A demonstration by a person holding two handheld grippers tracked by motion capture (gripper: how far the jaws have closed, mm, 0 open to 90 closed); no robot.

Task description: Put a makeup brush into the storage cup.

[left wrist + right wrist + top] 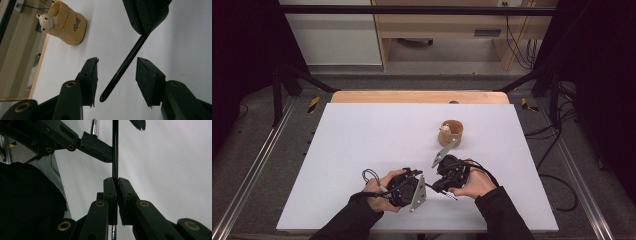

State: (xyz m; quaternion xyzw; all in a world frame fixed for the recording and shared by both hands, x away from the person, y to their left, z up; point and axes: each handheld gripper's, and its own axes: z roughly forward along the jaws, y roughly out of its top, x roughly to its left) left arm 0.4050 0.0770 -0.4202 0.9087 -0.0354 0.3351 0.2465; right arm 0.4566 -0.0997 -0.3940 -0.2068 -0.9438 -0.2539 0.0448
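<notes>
A thin black rod [115,150] stands between the jaws of my right gripper [117,180], which is shut on it. In the left gripper view the same rod [125,67] slants down between the jaws of my left gripper [117,62], which is open around its rounded tip without touching it. In the high view both grippers meet near the table's front middle, the left gripper [424,187] facing the right gripper [437,186]. A tan cup with a small bear figure [451,133] stands beyond them; it also shows in the left gripper view as the cup [67,23].
A white board [362,130] covers the wooden table [412,96]. A dark sleeve [25,202] is at the left of the right gripper view. Black frame bars [287,75] and cables [557,180] flank the table.
</notes>
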